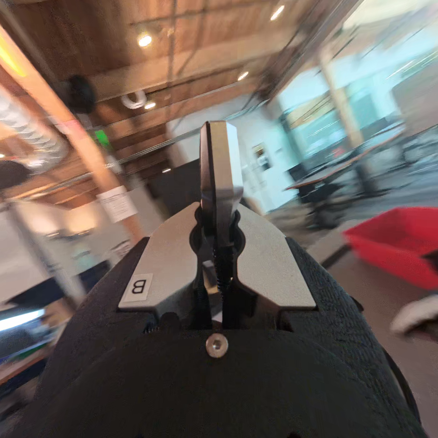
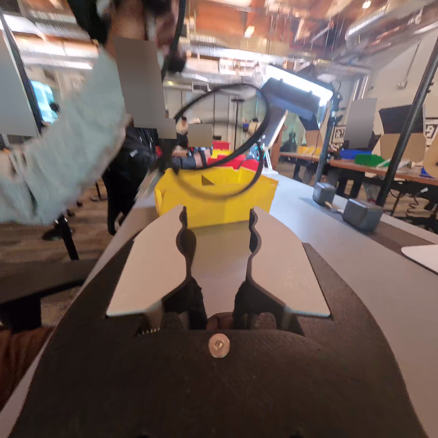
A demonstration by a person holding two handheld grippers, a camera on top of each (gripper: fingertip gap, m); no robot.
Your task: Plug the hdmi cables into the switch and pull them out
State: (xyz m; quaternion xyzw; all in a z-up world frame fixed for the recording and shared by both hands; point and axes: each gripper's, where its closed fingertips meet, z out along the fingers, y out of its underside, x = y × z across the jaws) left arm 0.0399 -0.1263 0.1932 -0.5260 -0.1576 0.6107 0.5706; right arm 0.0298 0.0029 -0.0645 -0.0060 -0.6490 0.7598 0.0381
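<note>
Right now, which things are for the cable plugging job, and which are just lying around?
For the job:
silver switch, pinched in the left gripper
black HDMI cable, looping in the air
right gripper, jaws open and empty

Just lying about:
yellow bin
red bin
grey cubes on the table
white pad

The bin [image 2: 213,201] sits on the counter [image 2: 355,296] straight ahead of the right tongs [image 2: 217,213], with a looped cable [image 2: 225,142] hanging over it. Two small boxes [image 2: 360,213] are off to the right. The switch [image 1: 219,166] sticks up between the left tongs [image 1: 216,213], with another bin [image 1: 398,246] to their right.
</note>
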